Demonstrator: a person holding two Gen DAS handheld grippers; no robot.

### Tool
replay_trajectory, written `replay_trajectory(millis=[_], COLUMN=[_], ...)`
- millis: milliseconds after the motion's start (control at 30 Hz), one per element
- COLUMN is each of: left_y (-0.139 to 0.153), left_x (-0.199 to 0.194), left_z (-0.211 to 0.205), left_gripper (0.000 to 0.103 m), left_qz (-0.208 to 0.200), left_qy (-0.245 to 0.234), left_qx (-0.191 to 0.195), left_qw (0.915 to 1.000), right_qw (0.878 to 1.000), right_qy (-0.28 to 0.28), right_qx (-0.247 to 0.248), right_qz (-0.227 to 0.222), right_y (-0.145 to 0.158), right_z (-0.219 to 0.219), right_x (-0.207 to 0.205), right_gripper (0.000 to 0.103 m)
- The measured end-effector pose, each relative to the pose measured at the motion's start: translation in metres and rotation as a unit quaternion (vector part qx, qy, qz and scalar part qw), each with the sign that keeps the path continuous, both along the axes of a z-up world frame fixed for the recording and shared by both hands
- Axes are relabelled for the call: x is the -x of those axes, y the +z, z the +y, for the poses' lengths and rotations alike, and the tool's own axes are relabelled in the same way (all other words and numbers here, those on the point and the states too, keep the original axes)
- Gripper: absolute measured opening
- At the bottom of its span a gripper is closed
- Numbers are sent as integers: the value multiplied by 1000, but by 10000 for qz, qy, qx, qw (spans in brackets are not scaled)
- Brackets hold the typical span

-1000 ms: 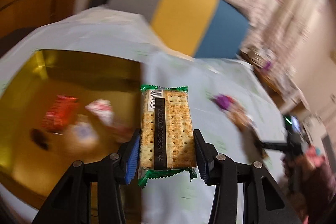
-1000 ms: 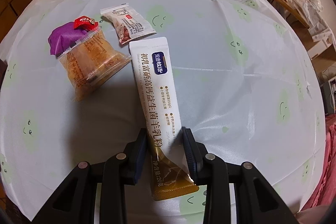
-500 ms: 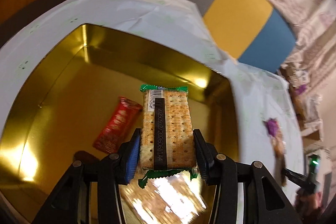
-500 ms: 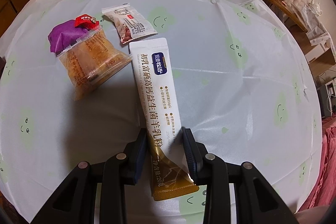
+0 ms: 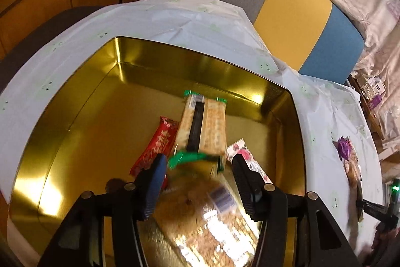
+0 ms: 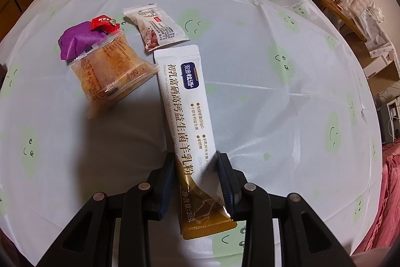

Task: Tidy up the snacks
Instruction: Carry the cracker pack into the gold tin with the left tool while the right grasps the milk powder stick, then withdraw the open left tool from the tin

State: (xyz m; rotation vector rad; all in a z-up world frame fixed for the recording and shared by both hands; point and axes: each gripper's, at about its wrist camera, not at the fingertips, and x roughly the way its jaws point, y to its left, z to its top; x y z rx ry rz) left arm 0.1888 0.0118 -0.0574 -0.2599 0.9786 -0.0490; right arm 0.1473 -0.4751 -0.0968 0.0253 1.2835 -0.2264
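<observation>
Release of the cracker pack [image 5: 202, 126] into the gold tin [image 5: 75, 116] is the step in hand: the left gripper [image 5: 197, 182] has just been opening its jaws, and the pack tips clear ahead of them, beside a red packet [image 5: 157, 144]. Next, I judge, the right gripper [image 6: 196, 179], closed on the milk-powder sachet [image 6: 187, 101] over the desk [image 6: 287, 104], must carry it to the tin.

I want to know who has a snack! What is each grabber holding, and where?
The left gripper holds nothing: its jaws have just opened, dropping the cracker pack. The right gripper pinches the milk powder sachet near its gold end.
</observation>
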Motion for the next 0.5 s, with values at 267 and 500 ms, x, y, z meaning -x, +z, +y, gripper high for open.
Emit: replay_trajectory(millis=[267,500], left_y=[29,39], left_x=[44,78], left_z=[-22,-39], left_gripper=[55,55], left_qz=[-629,-872], left_qy=[-384,-674], left_qx=[-470,-462], left_qw=[9962,9928], right_qw=[10000,10000], right_qy=[23,35], right_qx=[26,81], right_qz=[4,-1], right_y=[0,0], right_z=[0,3], right_x=[-1,-1], right_gripper=[34,34])
